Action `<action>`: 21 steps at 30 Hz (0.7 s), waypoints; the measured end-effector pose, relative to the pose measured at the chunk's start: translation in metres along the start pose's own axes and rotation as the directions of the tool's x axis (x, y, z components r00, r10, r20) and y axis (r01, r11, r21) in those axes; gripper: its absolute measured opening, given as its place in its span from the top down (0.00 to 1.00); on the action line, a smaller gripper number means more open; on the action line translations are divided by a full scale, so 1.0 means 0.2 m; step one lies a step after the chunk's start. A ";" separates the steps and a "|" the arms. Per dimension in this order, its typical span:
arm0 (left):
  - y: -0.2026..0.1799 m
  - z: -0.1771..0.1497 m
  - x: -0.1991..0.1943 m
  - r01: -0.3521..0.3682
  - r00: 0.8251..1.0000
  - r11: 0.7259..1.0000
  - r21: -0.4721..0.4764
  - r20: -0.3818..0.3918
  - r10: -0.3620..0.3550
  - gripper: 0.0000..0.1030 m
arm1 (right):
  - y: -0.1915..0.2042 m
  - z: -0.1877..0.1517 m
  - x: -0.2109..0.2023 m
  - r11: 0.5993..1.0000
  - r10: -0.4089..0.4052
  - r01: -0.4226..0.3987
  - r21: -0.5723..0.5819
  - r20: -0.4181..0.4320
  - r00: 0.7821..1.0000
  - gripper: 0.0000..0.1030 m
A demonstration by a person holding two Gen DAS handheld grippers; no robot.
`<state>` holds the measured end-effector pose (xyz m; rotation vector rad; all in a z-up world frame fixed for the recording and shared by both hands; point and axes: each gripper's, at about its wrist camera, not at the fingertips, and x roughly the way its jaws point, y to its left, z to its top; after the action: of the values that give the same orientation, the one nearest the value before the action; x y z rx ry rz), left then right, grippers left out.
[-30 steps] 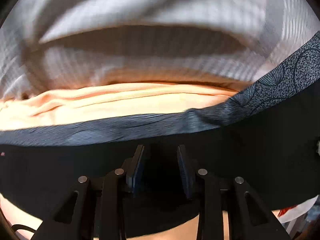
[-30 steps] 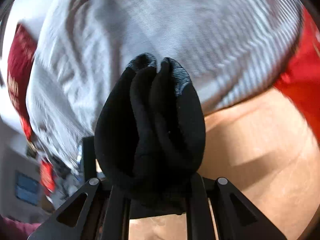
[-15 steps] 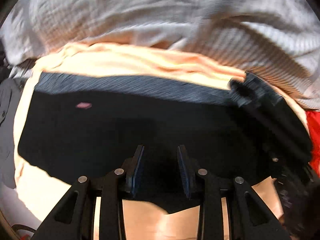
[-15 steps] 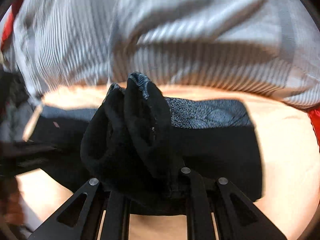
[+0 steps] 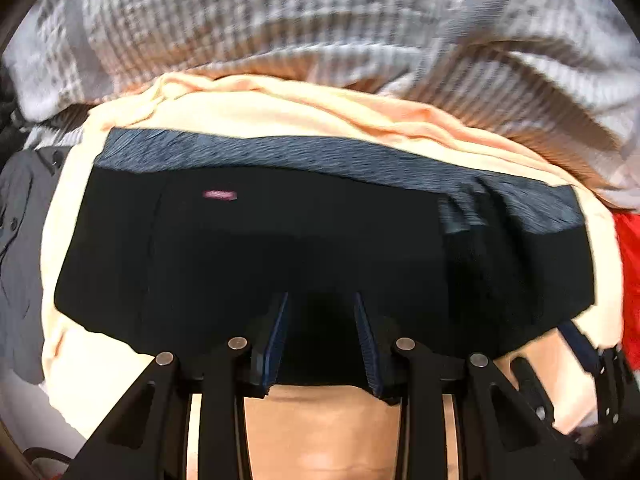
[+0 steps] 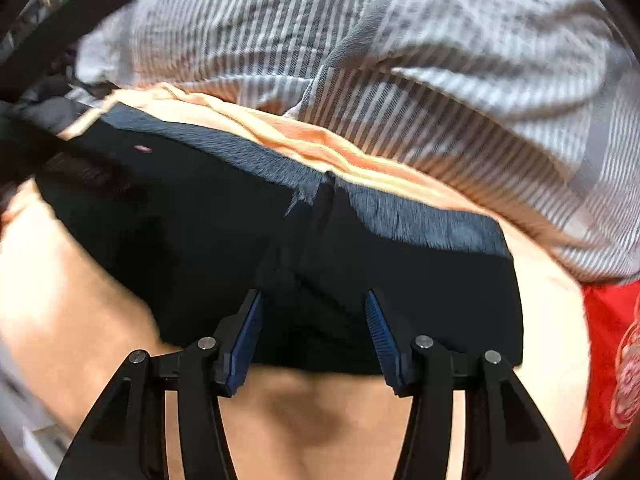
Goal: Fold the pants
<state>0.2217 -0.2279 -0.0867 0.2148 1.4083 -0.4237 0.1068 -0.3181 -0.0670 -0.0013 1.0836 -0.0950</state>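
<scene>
The black pants (image 5: 312, 240) lie folded flat on a peach cloth (image 5: 280, 116), with a grey patterned waistband (image 5: 320, 152) along the far edge and a small pink tag (image 5: 219, 195). My left gripper (image 5: 320, 312) is open, its fingers over the pants' near edge. In the right wrist view the pants (image 6: 420, 292) show a crease at the middle. My right gripper (image 6: 314, 308) is open and empty over the near edge. The right gripper also shows at the lower right of the left wrist view (image 5: 592, 360).
A grey-and-white striped garment (image 5: 360, 20) is heaped just beyond the peach cloth (image 6: 304, 136). A red cloth (image 6: 608, 360) lies to the right. A grey garment (image 5: 20, 220) lies at the left. A black strap (image 6: 60, 36) crosses the upper left of the right wrist view.
My right gripper let go of the bunched black fabric and opened. The pants went from being held up to lying flat on the peach cloth. Both grippers pulled back toward the near edge.
</scene>
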 end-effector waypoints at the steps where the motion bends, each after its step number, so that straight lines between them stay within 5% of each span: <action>1: -0.04 -0.01 -0.02 0.027 1.000 1.000 0.014 -0.004 -0.027 0.63 | -0.06 -0.03 -0.03 0.999 0.002 -0.002 0.036 -0.009 1.000 0.45; 2: -0.08 0.00 -0.03 0.059 0.998 0.998 0.027 -0.009 -0.058 0.45 | -0.13 -0.05 -0.06 0.997 -0.006 0.007 0.076 -0.017 1.000 0.45; 4: -0.15 -0.01 -0.06 0.125 0.992 0.992 0.036 0.007 -0.125 0.33 | -0.30 -0.10 -0.10 0.986 -0.033 0.038 0.161 -0.035 0.999 0.45; 6: -0.27 0.00 -0.09 0.189 0.982 0.980 0.064 0.013 -0.190 0.33 | -0.49 -0.13 -0.10 0.962 -0.045 0.060 0.267 -0.064 0.997 0.45; 10: -0.49 0.02 -0.05 0.167 0.985 0.977 0.131 0.019 -0.171 0.33 | -0.84 -0.18 -0.04 0.870 0.012 0.035 0.492 -0.091 0.996 0.46; 13: -0.62 0.06 0.05 0.138 0.990 0.979 0.152 0.003 -0.140 0.33 | -1.08 -0.18 0.02 0.761 0.071 -0.022 0.649 -0.049 0.996 0.58; 15: -0.66 0.07 0.13 0.107 0.994 0.985 0.137 -0.022 -0.105 0.42 | -1.17 -0.17 0.08 0.705 0.125 -0.080 0.704 -0.013 0.992 0.72; 16: -0.67 0.06 0.17 0.080 0.997 0.987 0.142 -0.031 -0.076 0.50 | -1.19 -0.17 0.12 0.699 0.146 -0.090 0.710 -0.018 0.989 0.77; 18: -0.68 0.01 0.25 0.007 0.999 0.985 0.173 -0.044 0.001 0.51 | -1.15 -0.18 0.22 0.714 0.202 -0.093 0.694 -0.077 0.976 0.87; 21: -0.63 -0.06 0.34 0.022 0.998 0.986 0.167 -0.064 -0.012 0.50 | -0.98 -0.19 0.20 0.834 0.115 -0.029 0.550 -0.122 0.986 0.87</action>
<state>0.1665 -0.3490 -0.1414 0.3555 1.4378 -0.5543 0.0770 -0.5147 -0.1113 0.5757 1.1747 -0.3414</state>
